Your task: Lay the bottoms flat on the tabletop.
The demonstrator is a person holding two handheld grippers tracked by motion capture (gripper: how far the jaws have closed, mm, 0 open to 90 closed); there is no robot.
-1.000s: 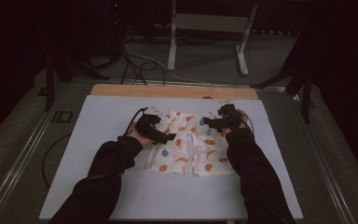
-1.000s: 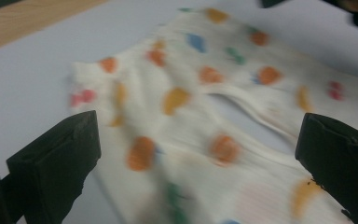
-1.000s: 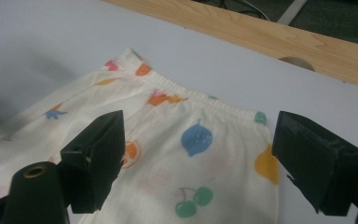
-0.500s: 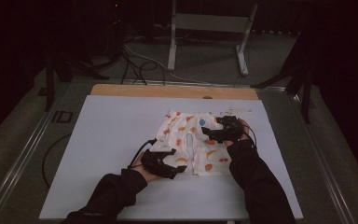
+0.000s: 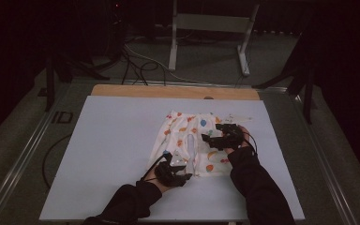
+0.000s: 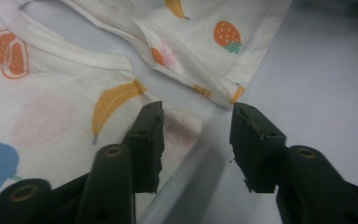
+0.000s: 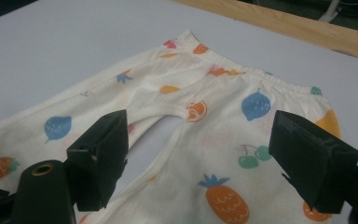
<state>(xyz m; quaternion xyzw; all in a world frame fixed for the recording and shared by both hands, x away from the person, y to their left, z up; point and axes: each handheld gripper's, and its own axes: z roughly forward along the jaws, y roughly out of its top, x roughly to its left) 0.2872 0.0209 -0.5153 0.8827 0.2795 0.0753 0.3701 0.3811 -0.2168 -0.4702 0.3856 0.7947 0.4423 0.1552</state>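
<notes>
While the fruit-print baby pants (image 5: 190, 143) lie flat on the white table (image 5: 108, 154), both grippers work at them from the person's side.

Left gripper (image 5: 176, 172): sits at the near hem of one pant leg. Jaws have just been closing but a clear gap is left between them, nothing pinched. In the left gripper view, the leg's corner (image 6: 186, 128) lies between the two black jaws, closer to the left-hand one; bare table under the right-hand jaw. The other leg's hem (image 6: 223, 95) lies just ahead of the tips, with a strawberry print (image 6: 226, 36) farther ahead. So: released, straddling the cloth edge, no grip.

Right gripper (image 5: 214, 138): hovers over the other leg, near mid-length. Jaws spread wide, nothing between the pads. In the right gripper view, the pants (image 7: 205, 121) stretch away ahead of the jaws, waistband (image 7: 242, 70) at the far end, crotch seam (image 7: 168, 112) straight ahead between the jaws, pineapple print (image 7: 226, 198) just in front of the right-hand jaw. Released too.

Beyond the waistband runs the table's wooden edge strip (image 5: 168, 91). Dark sleeves (image 5: 258, 187) come in from the near edge.
</notes>
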